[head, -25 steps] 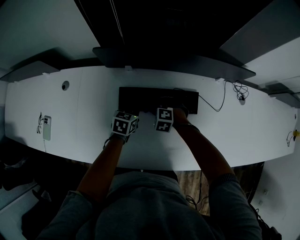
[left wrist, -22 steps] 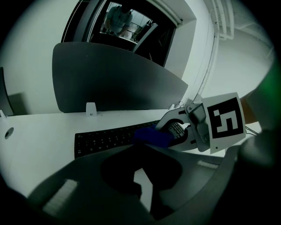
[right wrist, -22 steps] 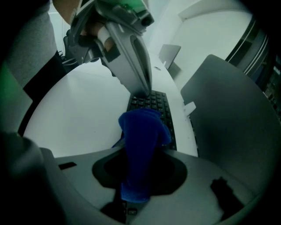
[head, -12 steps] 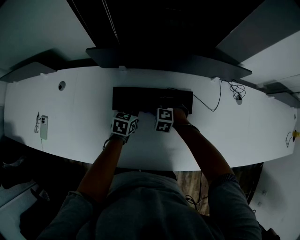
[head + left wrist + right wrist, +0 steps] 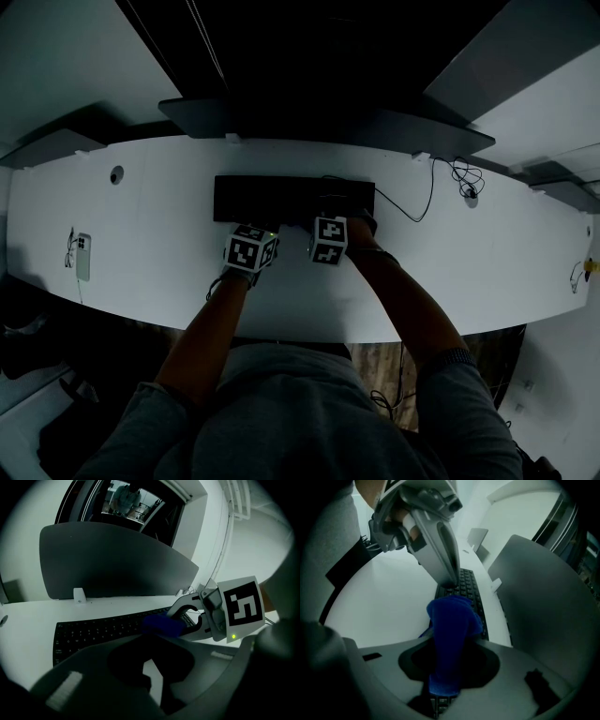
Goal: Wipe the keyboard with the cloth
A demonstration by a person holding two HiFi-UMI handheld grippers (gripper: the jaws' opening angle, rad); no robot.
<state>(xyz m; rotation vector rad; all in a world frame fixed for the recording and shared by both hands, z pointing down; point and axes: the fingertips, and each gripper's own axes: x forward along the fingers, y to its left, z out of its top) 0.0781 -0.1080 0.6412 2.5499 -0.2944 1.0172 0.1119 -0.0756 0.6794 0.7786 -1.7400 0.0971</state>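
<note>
White desk (image 5: 141, 234) curves across the head view from left to right, and a dark grey partition (image 5: 112, 564) stands along its far edge. Black and long, the keyboard (image 5: 281, 197) lies left to right on the far middle of the desk, just near of the partition. A thin cable (image 5: 427, 202) runs from its right end toward the far right. The person's arms reach over the near edge of the desk, one gripper in each hand. The right gripper (image 5: 177, 619) is over the right part of the keyboard, pinching the blue cloth (image 5: 450, 630). The cloth bunches out past the jaws and rests on the keys. The left gripper (image 5: 449, 579) is just left of it, apart from the cloth. Its jaws are pressed together on nothing, with their tip down at the keyboard's near edge. A phone (image 5: 82, 255) lies on the desk far to the left, well apart from the keyboard.
</note>
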